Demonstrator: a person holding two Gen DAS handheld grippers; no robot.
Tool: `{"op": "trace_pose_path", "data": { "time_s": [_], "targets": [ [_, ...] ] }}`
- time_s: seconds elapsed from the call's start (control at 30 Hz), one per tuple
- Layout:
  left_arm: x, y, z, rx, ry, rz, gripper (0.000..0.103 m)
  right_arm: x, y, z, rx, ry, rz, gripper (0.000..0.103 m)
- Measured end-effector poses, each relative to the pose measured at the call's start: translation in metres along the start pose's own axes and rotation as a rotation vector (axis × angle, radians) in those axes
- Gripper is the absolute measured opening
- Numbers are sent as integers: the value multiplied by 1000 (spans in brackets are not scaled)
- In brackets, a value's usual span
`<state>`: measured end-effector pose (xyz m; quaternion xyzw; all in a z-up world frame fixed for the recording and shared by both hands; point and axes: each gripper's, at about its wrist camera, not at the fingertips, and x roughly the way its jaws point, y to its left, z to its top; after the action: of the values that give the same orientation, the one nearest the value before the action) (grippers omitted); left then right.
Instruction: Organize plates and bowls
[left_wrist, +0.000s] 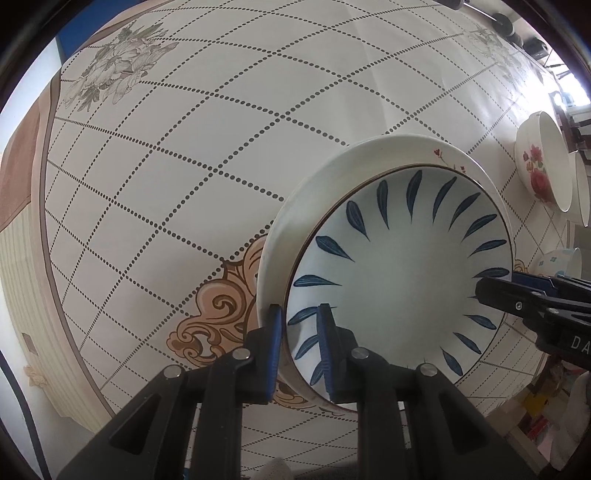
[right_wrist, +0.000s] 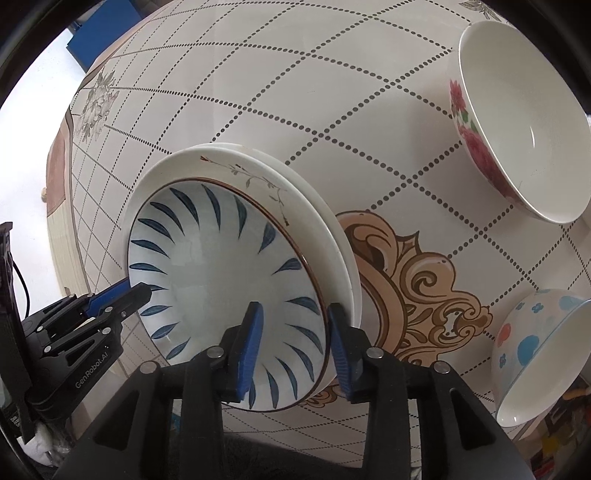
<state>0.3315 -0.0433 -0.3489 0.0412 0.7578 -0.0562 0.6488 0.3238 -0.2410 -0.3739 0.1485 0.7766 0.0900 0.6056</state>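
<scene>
Since the blue-leaf patterned ceramic plate already sits nested on the stacked white plates on the bench, the right gripper has its fingers spread around the rim, pretty much letting go, while the left gripper pinches the opposite edge narrowly, probably to steady it.

The left gripper points straight down, its two blue pads close together on either side of a dish rim, one pad outside the wall and one inside, and they seem to press on it. The right gripper tilts steeply downward, and its jaws stand apart astride the opposite rim, the inner pad clear of the wall and the outer one just beside it. Each gripper shows at the edge of the other's view, black-framed with blue fingertips.
</scene>
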Motion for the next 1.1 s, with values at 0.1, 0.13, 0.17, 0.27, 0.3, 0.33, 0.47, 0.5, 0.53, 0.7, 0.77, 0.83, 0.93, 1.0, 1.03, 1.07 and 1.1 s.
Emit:
{"op": "trace_pose_path", "data": {
  "time_s": [0.1,0.13,0.17,0.27,0.3,0.33,0.47,0.5,0.53,0.7,0.77,0.83,0.93,1.0,1.03,1.07,1.1],
  "targets": [
    [-1,3,-1,-18,6,-21,21,-2,4,-1,-2,-7,18,59],
    [-1,5,-1,-22,4,-25,22,-3,6,-1,-8,-10,16,61],
    [-2,6,-1,-25,0,-27,22,-4,8,-2,-12,-16,11,64],
    [-6,9,-4,-22,-17,-17,26,-8,17,-2,-23,-31,8,78],
    [-9,9,-6,-19,-25,-11,29,-9,20,-2,-27,-34,9,86],
    [-11,9,-7,-19,-33,-8,34,-11,22,-2,-30,-41,2,89],
    [-19,5,-11,-31,-67,-12,35,-19,27,-7,-54,-71,-45,94],
    [-23,4,-12,-31,-84,0,40,-21,27,-9,-56,-79,-55,98],
    [-26,2,-14,-27,-98,6,57,-23,27,-11,-58,-87,-72,99],
    [-45,-6,-24,-24,-169,38,80,-33,31,-36,-83,-159,-201,101],
    [-54,-7,-31,-35,-203,53,80,-36,32,-46,-88,-174,-211,101],
    [-66,-10,-39,-43,-242,71,80,-41,32,-57,-89,-185,-205,101],
    [-81,-16,-54,-50,-293,80,80,-54,35,-75,-98,-228,-211,102],
    [-90,-18,-63,-48,-313,67,80,-63,41,-87,-111,-258,-214,102],
    [-95,-19,-69,-59,-321,57,80,-69,42,-93,-114,-273,-213,102],
    [-99,-20,-75,-62,-325,46,80,-75,43,-99,-116,-288,-211,102],
    [-101,-21,-78,-65,-328,36,80,-82,44,-106,-119,-304,-205,102]
  ]
}}
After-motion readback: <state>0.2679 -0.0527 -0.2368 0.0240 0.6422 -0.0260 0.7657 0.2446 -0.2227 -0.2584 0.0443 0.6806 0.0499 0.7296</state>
